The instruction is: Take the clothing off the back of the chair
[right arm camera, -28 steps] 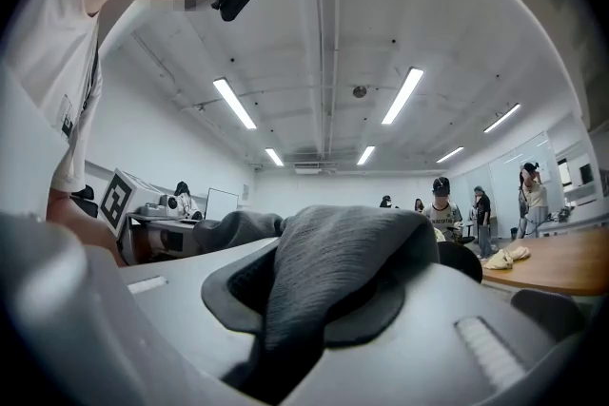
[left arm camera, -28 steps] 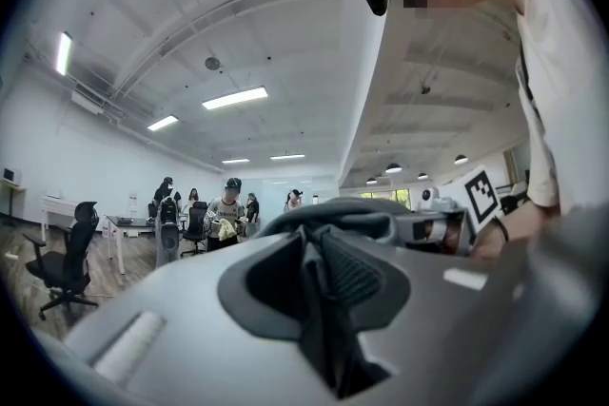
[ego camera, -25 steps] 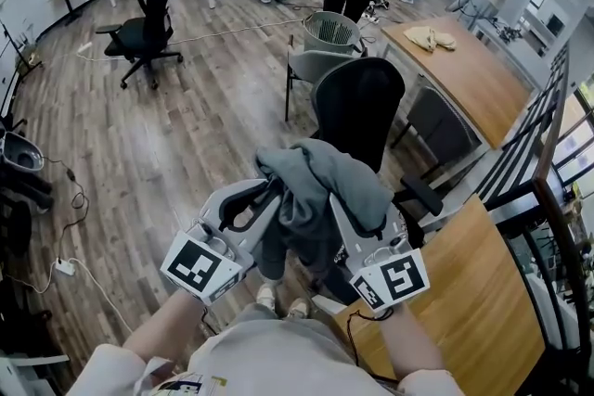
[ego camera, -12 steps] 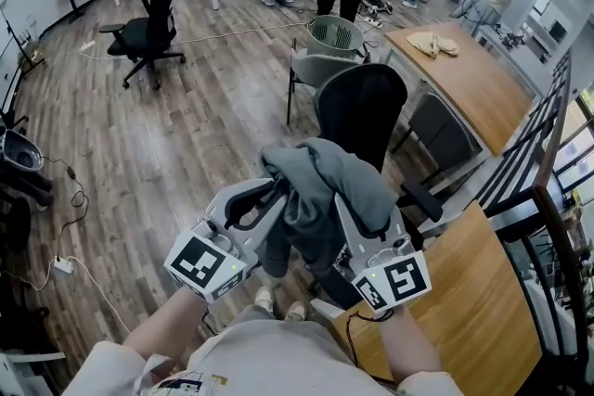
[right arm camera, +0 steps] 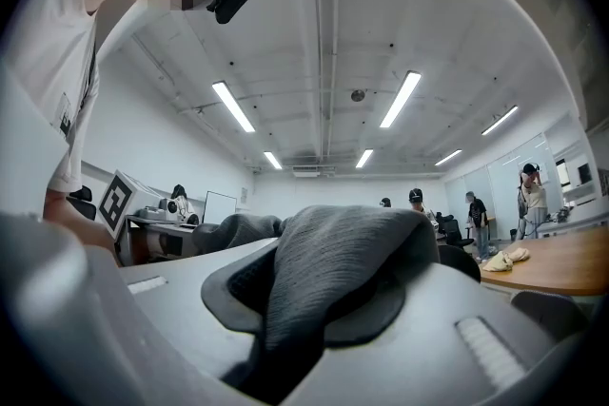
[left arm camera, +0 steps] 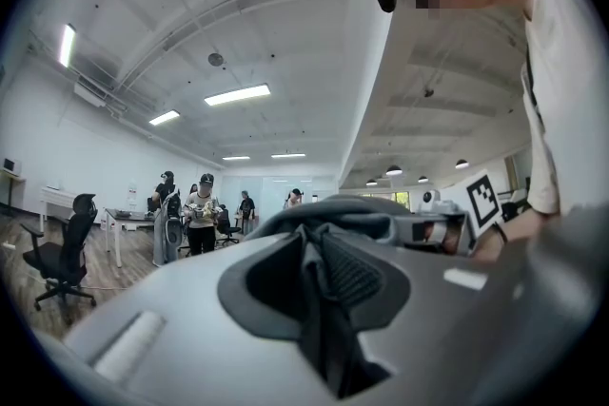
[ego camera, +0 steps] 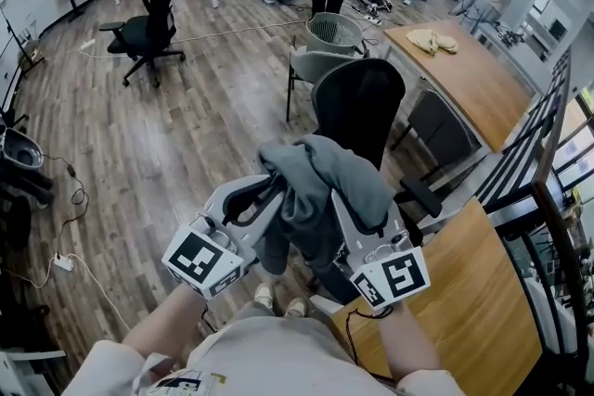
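Clothing (ego camera: 325, 181) is hanging bunched at centre frame, seemingly off chair (ego camera: 357, 102) back already, w/ left gripper (ego camera: 271, 192) & right gripper (ego camera: 336, 204) fingers each pinching it nearly closed, so only carrying away is remaining.

Clothing (ego camera: 320, 185) in front of chair (ego camera: 357, 107), table (ego camera: 483, 292) to its right

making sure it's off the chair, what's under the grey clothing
The left gripper and right gripper grip the clothing from below. Beneath its hanging folds, the person's shoes and the wood floor show. The black chair back stands behind; the seat is covered.
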The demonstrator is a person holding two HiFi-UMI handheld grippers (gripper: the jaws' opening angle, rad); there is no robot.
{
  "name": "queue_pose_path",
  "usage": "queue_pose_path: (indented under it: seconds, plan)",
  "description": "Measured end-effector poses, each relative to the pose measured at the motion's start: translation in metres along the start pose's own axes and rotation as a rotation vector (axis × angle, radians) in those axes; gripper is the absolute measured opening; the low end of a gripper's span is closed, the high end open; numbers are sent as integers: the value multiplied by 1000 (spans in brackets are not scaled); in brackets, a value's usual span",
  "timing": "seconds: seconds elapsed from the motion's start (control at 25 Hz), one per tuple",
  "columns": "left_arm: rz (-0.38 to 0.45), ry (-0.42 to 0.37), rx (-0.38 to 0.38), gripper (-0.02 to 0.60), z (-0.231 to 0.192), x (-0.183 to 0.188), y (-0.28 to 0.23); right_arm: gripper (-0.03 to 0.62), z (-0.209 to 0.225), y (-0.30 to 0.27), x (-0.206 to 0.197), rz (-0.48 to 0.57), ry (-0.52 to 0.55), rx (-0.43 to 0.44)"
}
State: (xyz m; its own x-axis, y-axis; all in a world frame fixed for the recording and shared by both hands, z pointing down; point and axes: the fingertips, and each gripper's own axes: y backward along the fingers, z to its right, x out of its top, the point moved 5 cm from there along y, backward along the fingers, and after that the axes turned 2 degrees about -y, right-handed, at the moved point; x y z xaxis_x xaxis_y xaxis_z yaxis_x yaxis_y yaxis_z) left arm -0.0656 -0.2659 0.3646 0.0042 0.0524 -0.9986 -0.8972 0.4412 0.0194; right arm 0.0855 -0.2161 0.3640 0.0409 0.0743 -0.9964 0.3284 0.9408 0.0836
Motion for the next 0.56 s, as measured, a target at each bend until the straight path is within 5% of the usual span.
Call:
queue_pose_path:
  seconds: [0.56]
  plan:
    - [10,7,6,66,11,7,17,109,-17,13,10,1,20,11]
